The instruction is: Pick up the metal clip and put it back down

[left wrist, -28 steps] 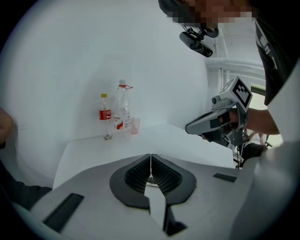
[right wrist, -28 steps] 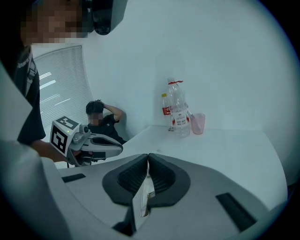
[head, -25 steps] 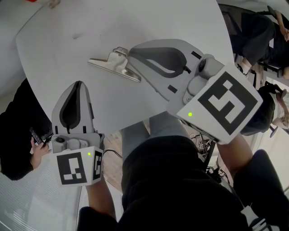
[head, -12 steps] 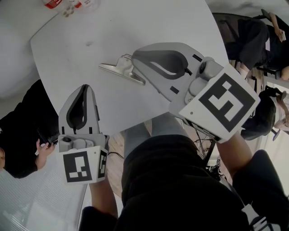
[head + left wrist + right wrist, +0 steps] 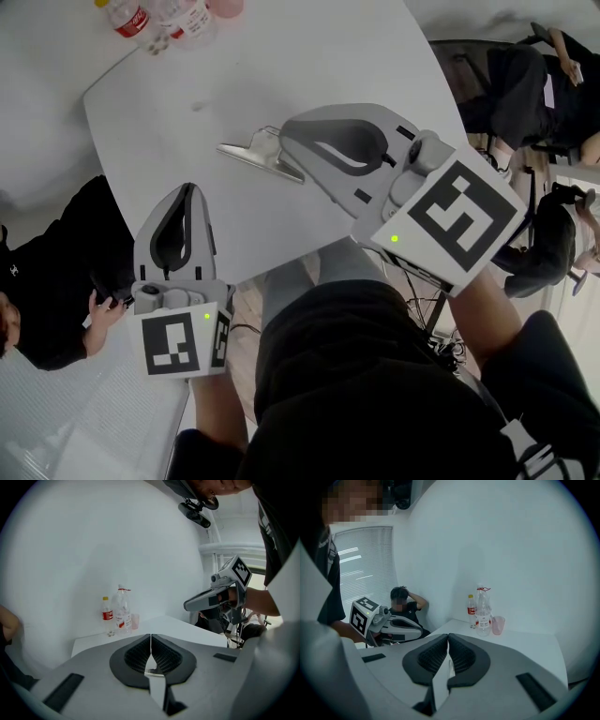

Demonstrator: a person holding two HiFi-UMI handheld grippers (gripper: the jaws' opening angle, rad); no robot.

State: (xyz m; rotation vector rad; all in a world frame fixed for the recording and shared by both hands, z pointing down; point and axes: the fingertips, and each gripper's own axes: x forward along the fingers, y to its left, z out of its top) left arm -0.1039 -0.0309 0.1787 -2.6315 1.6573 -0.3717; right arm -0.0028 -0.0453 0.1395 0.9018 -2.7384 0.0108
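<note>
The metal clip lies flat on the white table, silver, its handles to the right. My right gripper hovers over the clip's right end and hides part of it; its jaws are shut with nothing between them. My left gripper is above the table's near-left edge, apart from the clip, jaws shut and empty. Each gripper shows in the other's view: the right gripper, the left gripper.
Plastic bottles and a pink cup stand at the table's far corner. A person in black sits at the left; others sit on chairs at the right.
Both grippers have risen, still shut. The view has pulled back, so the table looks smaller and the bottles have come into view. The clip stays on the table.
</note>
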